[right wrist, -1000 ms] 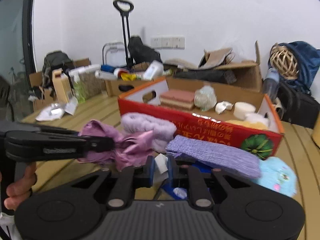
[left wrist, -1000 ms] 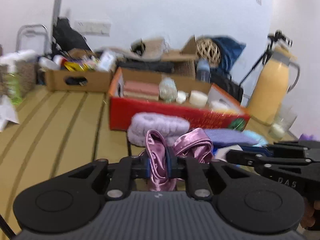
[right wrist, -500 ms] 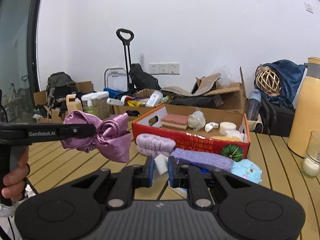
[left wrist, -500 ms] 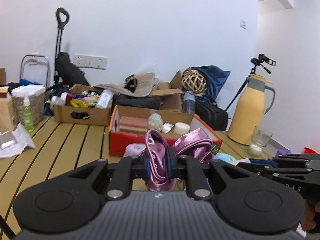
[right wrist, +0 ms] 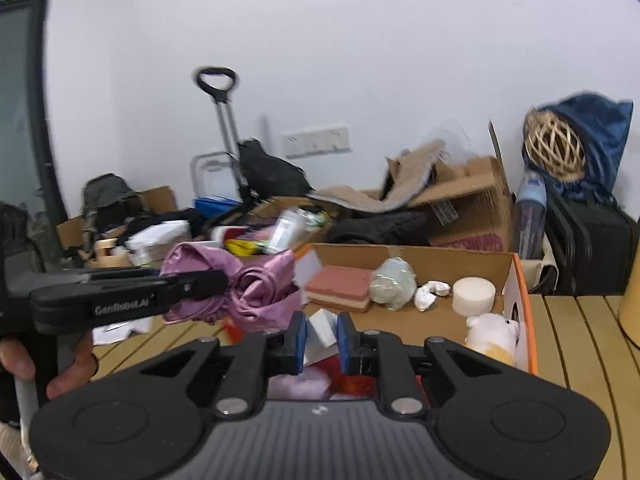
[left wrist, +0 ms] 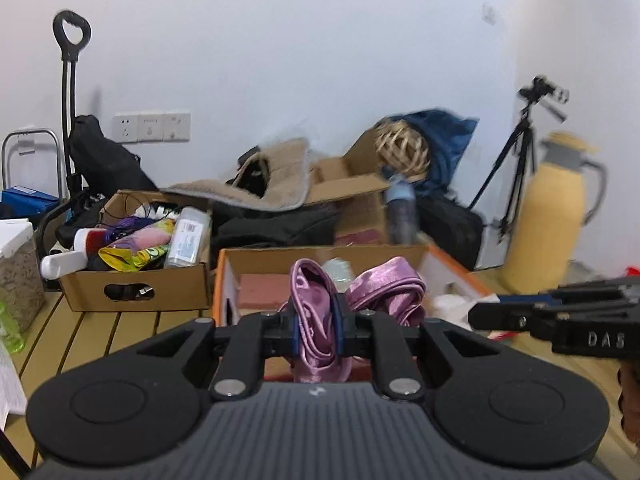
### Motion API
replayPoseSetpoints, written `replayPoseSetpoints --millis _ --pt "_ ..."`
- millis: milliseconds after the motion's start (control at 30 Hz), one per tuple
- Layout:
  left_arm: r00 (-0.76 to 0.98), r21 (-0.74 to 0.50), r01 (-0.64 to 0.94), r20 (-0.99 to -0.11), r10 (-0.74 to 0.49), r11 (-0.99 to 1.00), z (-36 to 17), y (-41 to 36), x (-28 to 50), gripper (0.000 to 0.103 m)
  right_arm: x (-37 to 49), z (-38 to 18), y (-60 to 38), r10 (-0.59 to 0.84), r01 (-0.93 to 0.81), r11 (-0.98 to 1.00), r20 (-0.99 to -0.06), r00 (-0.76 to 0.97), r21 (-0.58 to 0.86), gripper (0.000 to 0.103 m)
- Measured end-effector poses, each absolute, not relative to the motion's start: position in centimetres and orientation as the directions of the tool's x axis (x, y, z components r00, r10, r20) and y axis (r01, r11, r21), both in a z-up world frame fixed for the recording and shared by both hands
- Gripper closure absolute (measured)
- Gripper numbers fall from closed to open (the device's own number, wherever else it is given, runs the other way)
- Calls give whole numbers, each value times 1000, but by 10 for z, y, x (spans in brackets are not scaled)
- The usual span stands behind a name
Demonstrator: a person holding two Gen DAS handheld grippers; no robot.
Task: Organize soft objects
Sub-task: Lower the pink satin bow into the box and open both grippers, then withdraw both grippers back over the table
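My left gripper (left wrist: pixel 316 320) is shut on a pink satin bow (left wrist: pixel 314 312) and holds it in the air at the near left wall of the red cardboard box (left wrist: pixel 222 276). The bow (right wrist: pixel 256 292) and left gripper (right wrist: pixel 216 280) also show at the left of the right wrist view. My right gripper (right wrist: pixel 322 336) is narrowly open and holds nothing, just in front of the box (right wrist: pixel 520 304). The box holds a pink sponge block (right wrist: pixel 338 286), a clear bag (right wrist: pixel 392 284), a white puck (right wrist: pixel 474 294) and a plush toy (right wrist: pixel 494 334). A lilac soft item (right wrist: pixel 296 386) lies below the right gripper.
A brown box of bottles and packets (left wrist: pixel 136 276) stands left of the red box on the slatted wooden table (left wrist: pixel 100 332). A yellow thermos (left wrist: pixel 554 216) stands at the right. More boxes, bags and a wicker ball (right wrist: pixel 554 150) crowd the back wall.
Both grippers have risen and moved toward the red box, the left one carrying the bow. The soft items on the table in front of the box have dropped out of sight.
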State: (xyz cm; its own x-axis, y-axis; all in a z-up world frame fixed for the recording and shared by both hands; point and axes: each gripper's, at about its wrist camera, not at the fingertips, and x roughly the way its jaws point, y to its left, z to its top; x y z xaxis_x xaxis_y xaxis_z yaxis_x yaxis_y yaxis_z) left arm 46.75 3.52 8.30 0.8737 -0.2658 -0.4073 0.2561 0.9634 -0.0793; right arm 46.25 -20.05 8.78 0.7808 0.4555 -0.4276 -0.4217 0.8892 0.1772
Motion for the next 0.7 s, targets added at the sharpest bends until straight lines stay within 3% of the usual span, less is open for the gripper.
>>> replayPoseSetpoints --millis 100,200,267,300,333,367,700 --pt "848 -91 254 -458 -266 963 64 38 502 87 508 70 -193 436 -388 899 -471 767 201 86" --pt "830 -88 238 -499 -250 967 46 39 526 78 547 50 -187 422 -349 907 -511 749 237 83" --pt "828 -82 239 -503 -247 968 40 41 532 47 564 38 -182 408 -328 913 -532 742 244 79" --pt "833 -79 234 -497 -242 969 40 43 532 43 567 35 -180 403 -318 915 -534 743 248 72" --pt "840 -78 229 -488 -237 970 41 45 531 42 570 33 -179 407 -315 913 -534 741 259 62" --pt "843 -78 229 -483 -238 970 42 47 531 42 572 32 -179 417 -320 908 -525 742 269 60" --pt "870 -56 206 -447 -209 977 70 55 503 35 555 59 -196 395 -312 918 -488 778 246 59"
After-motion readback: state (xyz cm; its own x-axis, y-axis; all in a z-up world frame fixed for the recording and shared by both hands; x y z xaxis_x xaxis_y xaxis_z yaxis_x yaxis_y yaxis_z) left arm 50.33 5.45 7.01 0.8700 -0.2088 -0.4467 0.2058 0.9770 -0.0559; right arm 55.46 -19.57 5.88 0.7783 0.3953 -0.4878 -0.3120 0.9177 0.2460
